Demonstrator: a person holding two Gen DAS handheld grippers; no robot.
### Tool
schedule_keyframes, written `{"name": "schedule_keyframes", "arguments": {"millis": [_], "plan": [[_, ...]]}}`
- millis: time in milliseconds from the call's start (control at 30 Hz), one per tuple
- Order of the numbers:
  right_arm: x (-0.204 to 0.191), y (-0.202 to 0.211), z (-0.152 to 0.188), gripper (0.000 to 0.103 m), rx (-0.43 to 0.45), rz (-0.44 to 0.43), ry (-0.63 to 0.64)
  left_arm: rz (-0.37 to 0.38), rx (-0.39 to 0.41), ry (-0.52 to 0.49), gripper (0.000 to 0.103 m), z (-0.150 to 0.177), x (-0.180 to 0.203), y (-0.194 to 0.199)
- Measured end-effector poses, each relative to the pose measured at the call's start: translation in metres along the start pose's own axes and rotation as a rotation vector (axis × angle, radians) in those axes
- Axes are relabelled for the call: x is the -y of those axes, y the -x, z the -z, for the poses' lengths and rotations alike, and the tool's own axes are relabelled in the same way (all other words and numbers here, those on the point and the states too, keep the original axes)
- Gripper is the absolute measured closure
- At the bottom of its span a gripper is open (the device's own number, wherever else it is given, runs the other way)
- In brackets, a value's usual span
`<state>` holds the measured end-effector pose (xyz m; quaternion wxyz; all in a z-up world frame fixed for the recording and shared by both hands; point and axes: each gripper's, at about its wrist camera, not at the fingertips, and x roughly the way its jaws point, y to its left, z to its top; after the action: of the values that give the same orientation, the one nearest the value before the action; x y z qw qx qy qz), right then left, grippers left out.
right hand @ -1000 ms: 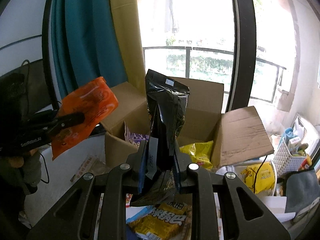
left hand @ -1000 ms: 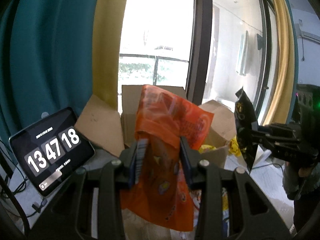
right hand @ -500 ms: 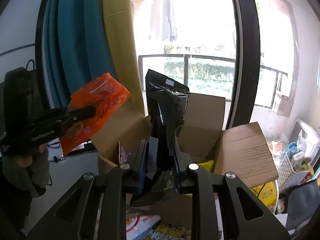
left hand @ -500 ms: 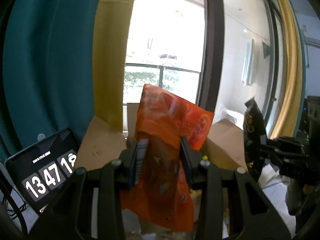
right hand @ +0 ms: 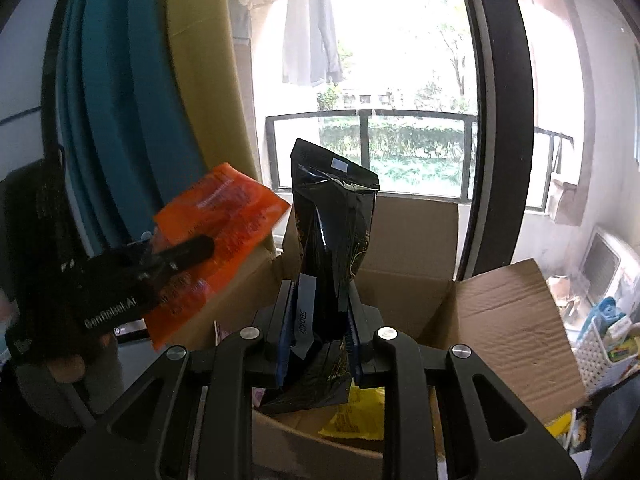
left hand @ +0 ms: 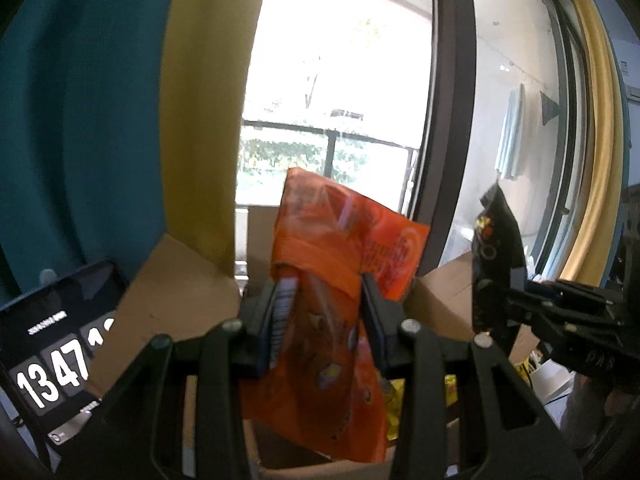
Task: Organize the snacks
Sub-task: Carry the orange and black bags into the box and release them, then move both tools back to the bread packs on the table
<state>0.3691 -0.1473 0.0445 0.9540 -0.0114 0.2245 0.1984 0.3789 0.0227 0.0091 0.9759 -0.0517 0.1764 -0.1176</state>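
The left gripper (left hand: 324,316) jaws are clenching an orange bag (left hand: 340,280) and the right gripper (right hand: 320,332) jaws a black bag (right hand: 332,240) above the cardboard box (right hand: 412,248), which is holding a yellow packet (right hand: 356,416).

Moved both my grippers in closer to the cardboard box (right hand: 416,280), so the orange bag (left hand: 344,304) and black pouch (right hand: 336,240) now hang right over its opening.

Bright window (right hand: 400,80), teal curtain (left hand: 80,120) — daylight
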Motion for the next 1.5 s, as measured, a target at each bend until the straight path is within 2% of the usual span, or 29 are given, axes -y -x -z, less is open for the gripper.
{"name": "schedule_keyframes", "arguments": {"millis": [100, 167, 267, 300, 367, 567, 967, 1133, 1333, 1500], "plan": [[0.000, -0.015, -0.002, 0.078, -0.015, 0.000, -0.006, -0.006, -0.034, 0.006, 0.054, 0.002, -0.002, -0.017], [-0.001, -0.022, -0.004, 0.078, -0.026, -0.004, -0.010, -0.023, -0.040, 0.013, 0.052, 0.002, -0.005, -0.023], [0.000, -0.036, -0.008, 0.076, -0.058, 0.009, -0.018, -0.029, -0.043, 0.018, 0.035, 0.001, -0.009, -0.023], [0.001, -0.039, -0.009, 0.065, -0.064, 0.017, -0.028, -0.030, -0.038, 0.029, 0.031, 0.001, -0.011, -0.020], [0.001, -0.038, -0.011, 0.044, -0.065, 0.018, -0.043, -0.031, -0.035, 0.038, 0.030, -0.001, -0.012, -0.017], [-0.002, -0.018, -0.008, 0.044, -0.054, 0.021, -0.040, -0.042, -0.026, 0.045, 0.029, -0.005, -0.008, -0.001], [-0.003, 0.035, 0.000, 0.044, -0.026, 0.034, -0.010, 0.000, -0.010, 0.009, 0.028, -0.009, 0.014, 0.047], [-0.005, 0.059, 0.009, 0.044, -0.013, 0.027, -0.004, 0.017, -0.003, -0.005, 0.023, -0.007, 0.024, 0.071], [-0.003, 0.077, 0.024, 0.044, -0.022, 0.023, -0.012, 0.024, -0.026, -0.010, 0.021, 0.006, 0.031, 0.087], [-0.001, 0.090, 0.040, 0.044, -0.032, 0.018, -0.028, 0.023, -0.077, -0.001, 0.021, 0.025, 0.031, 0.095]]}}
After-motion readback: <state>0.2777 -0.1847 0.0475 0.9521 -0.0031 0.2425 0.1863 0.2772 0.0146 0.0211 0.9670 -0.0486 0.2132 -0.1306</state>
